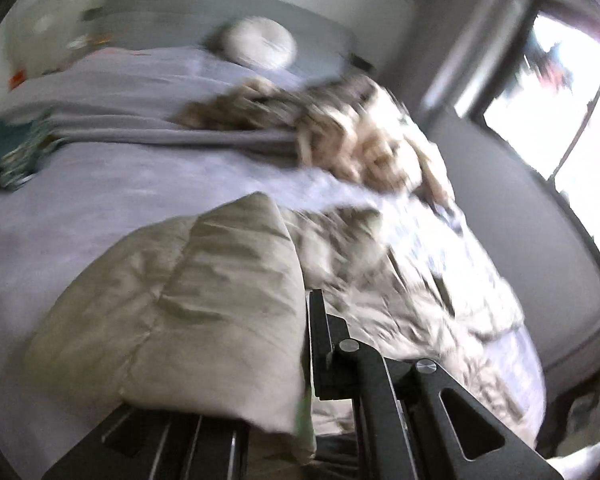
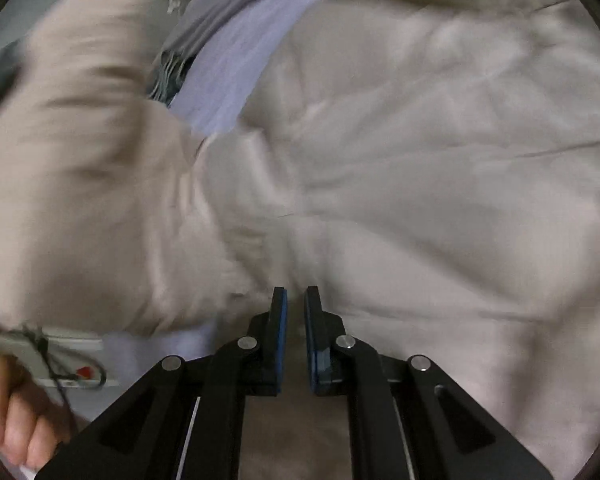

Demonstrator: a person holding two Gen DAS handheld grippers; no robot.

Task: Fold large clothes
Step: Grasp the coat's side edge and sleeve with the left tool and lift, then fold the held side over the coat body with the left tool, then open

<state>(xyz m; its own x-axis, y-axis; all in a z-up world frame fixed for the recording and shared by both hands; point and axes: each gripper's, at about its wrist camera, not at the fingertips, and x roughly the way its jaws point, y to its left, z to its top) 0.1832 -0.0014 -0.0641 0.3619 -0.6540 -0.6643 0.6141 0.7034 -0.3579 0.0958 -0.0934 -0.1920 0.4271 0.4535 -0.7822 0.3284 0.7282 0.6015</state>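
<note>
A large beige padded coat [image 1: 380, 264] with a fur-trimmed hood [image 1: 340, 128] lies across the lilac bed [image 1: 80, 208]. My left gripper [image 1: 304, 340] is shut on a fold of the coat [image 1: 220, 300], which drapes over and hides its left finger. In the right wrist view the beige coat [image 2: 420, 160] fills the frame. My right gripper [image 2: 296, 320] hovers just over it with jaws nearly closed; a narrow gap shows between the blue pads [image 2: 284, 328] and nothing is held.
A round white cushion [image 1: 260, 44] rests against the grey headboard [image 1: 180, 12]. Folded teal and grey clothes [image 1: 16, 152] sit at the bed's left. A window [image 1: 560, 120] is at right. A hand [image 2: 16, 412] shows at lower left.
</note>
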